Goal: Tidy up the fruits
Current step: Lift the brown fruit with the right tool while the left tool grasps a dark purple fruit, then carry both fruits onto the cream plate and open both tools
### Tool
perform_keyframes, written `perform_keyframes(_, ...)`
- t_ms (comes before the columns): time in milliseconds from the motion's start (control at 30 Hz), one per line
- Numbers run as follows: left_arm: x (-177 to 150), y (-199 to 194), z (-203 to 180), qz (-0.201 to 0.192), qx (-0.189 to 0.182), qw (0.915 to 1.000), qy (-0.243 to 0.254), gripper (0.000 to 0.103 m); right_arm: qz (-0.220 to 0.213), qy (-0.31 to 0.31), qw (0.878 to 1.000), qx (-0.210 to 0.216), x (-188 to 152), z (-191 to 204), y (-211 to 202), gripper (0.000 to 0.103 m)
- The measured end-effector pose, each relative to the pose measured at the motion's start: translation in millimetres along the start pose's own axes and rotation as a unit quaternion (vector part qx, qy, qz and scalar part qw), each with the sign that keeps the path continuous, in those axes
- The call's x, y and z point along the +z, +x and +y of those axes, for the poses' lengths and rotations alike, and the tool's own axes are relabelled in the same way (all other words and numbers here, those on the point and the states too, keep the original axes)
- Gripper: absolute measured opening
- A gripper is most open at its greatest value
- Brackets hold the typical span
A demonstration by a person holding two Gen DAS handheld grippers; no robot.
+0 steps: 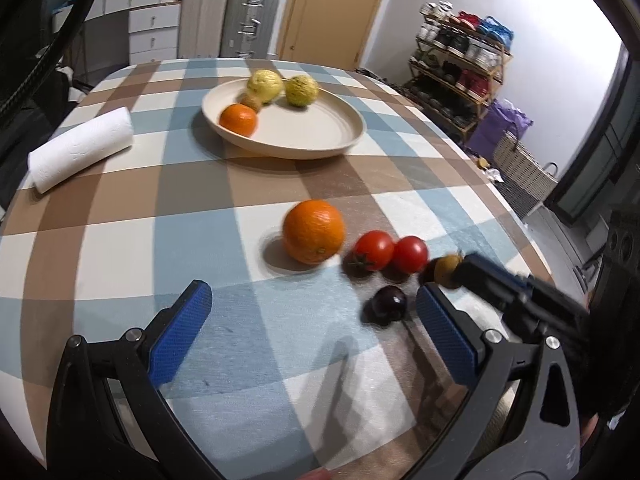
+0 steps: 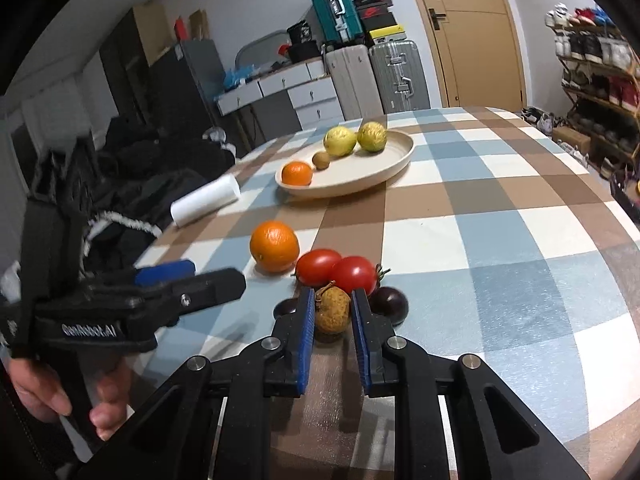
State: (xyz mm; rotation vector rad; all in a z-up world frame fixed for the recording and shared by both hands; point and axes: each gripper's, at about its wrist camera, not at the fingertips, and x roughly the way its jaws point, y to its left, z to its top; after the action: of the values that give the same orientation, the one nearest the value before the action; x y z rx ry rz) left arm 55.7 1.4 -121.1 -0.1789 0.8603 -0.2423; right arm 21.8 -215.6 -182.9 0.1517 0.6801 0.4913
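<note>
Fruits lie scattered on the checked-cloth table [image 2: 500, 184]. Right tongs [image 2: 332, 312] are closed around a small brown rough-skinned fruit [image 2: 332, 310]. A dark purple round plum [image 2: 390, 304] sits just beside it, with two red tomatoes [image 2: 336, 270] and a large orange [image 2: 274, 246] beyond. Left tongs [image 1: 316, 312] hover spread wide, holding nothing. Farther off, a cream oval plate [image 1: 320, 136] carries a small orange, a kiwi and two yellow-green fruits; a white paper-towel roll [image 1: 80, 148] lies near it.

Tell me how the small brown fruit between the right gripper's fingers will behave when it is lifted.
The small brown fruit looks rough and dry-skinned, so the right gripper pads will probably hold it without slipping. It seems light. Being round, it may roll across the plate once released.
</note>
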Motion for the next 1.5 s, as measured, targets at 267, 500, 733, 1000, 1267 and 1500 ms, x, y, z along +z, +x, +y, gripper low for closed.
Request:
perform_keyframes(267, 1.8, 21.2, -21.9, 0.035, -0.032, 0.9983, 0.034, 0.102, -0.041, 0.014, 0.999, -0.017, 17.8, -19.0, -24.6, 0.018)
perform_keyframes(500, -3.7, 37.0, -42.2, 0.065, -0.056, 0.9943, 0.062, 0.098, -0.053, 0.024, 0.998, -0.023, 27.1, -37.8, -33.6, 0.018)
perform_keyframes(733, 1.2, 40.6, -44.3, 0.065, -0.062, 0.9938, 0.066, 0.057, -0.058, 0.034, 0.997, -0.024, 31.6, -50.7, -36.8, 0.018)
perform_keyframes(1000, 3.3, 42.7, -42.0, 0.080, -0.075, 0.9914, 0.072, 0.022, -0.058, 0.036, 0.997, -0.021, 33.7, -54.3, -33.0, 0.018)
perform_keyframes(1267, 23.9, 27.7, -38.8, 0.070, -0.088, 0.9918, 0.060, 0.022, -0.053, 0.034, 0.998, -0.008, 43.5, -55.3, -27.1, 0.018)
perform_keyframes(1500, 70.5, 7.4, -18.8, 0.033, -0.097, 0.9942, 0.035, 0.022, -0.057, 0.049, 0.996, 0.038, 81.5, -59.9, -23.2, 0.018)
